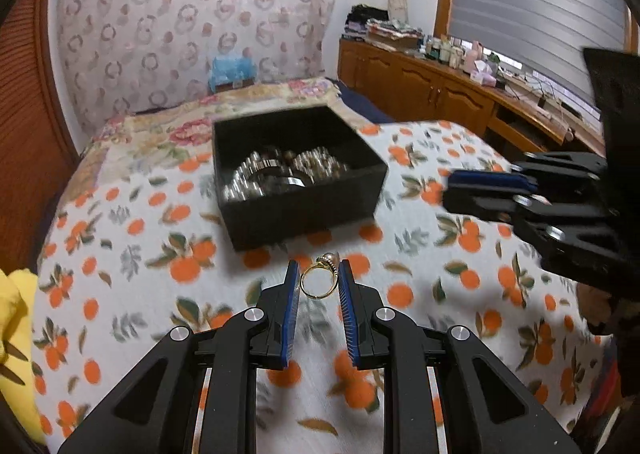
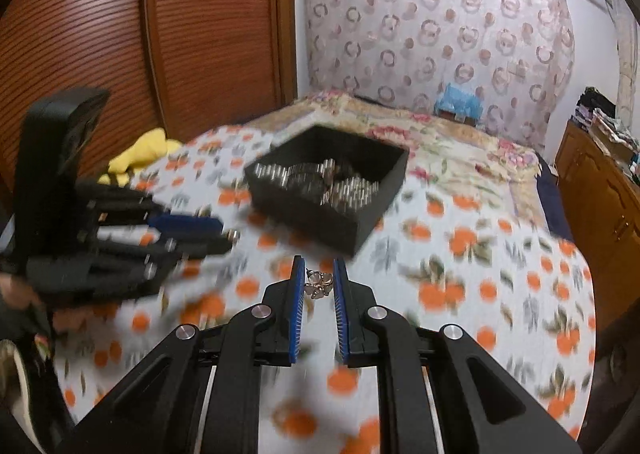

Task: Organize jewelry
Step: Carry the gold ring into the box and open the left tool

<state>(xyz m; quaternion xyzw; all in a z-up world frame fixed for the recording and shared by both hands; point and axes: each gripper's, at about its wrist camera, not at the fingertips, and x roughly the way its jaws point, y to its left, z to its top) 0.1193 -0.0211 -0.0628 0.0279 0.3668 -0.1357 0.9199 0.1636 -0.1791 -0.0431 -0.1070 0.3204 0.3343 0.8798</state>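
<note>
The left gripper (image 1: 319,283) has its jaws drawn narrow on a gold ring (image 1: 317,280) with a pale pearl-like bead at its top, held above the orange-print blanket (image 1: 132,254) on the bed, just short of the black box (image 1: 296,174). The right gripper (image 2: 317,283) likewise has its jaws closed on a small silvery flower-shaped piece (image 2: 318,285), probably an earring or pendant, though its exact kind is too small to tell. Both pieces look very light, hard and smooth, so they will likely slip or twist between the blue pads if the pinch loosens; the ring seems best held across its band, as it is, leaving the bead free, and the flower piece by its flat petals rather than any thin post. Neither should need much force, and the bead setting may be delicate. The box is open-topped, sits on the blanket well within reach of both grippers, and holds a crowded heap of shiny silver-toned rings or bands; I cannot tell whether it has dividers inside.
</note>
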